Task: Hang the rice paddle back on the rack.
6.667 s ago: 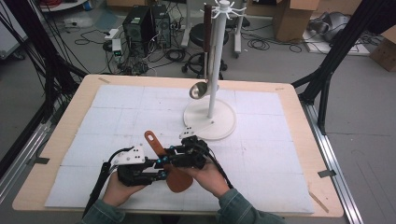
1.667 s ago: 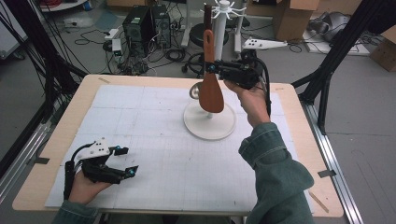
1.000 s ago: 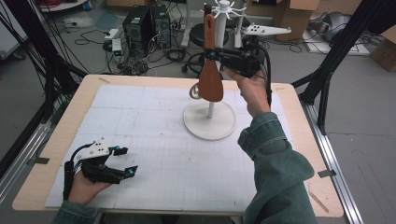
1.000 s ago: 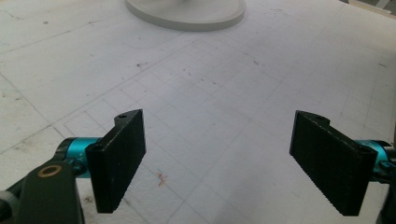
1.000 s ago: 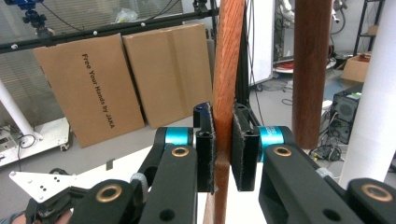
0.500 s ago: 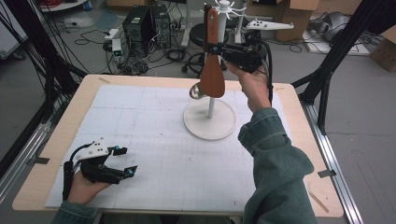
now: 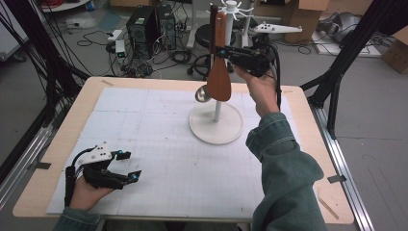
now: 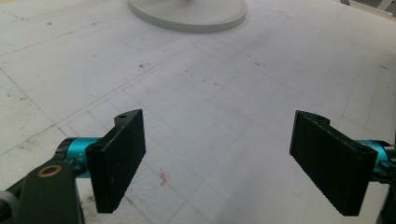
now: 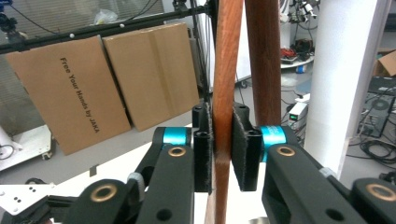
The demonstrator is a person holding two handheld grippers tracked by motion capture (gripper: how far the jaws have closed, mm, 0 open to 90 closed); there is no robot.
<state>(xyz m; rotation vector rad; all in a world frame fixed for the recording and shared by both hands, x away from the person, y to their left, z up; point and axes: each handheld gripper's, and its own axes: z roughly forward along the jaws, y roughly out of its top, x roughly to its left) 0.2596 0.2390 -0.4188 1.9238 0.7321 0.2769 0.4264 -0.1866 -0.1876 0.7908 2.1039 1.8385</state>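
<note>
Our right claw [image 7: 225, 52] pinches the stiff, light wooden spatula [image 7: 219, 72] mid-handle, its jaws just easing, while our left claw [image 7: 126, 169] gapes empty.

We see a white mat [image 7: 159, 144] covering the wooden table [image 7: 308, 103]. Beyond it, a computer tower [image 7: 144, 21] sits among cables on the floor, and cardboard boxes [image 9: 93, 88] lean nearby.

the right gripper [image 9: 221, 154] has its fingers [image 9: 202, 149] on either side of an upright wooden spatula handle [image 9: 227, 84], just easing open. a white pole [image 9: 345, 70] stands right, cardboard boxes [image 9: 107, 79] far left.
</note>
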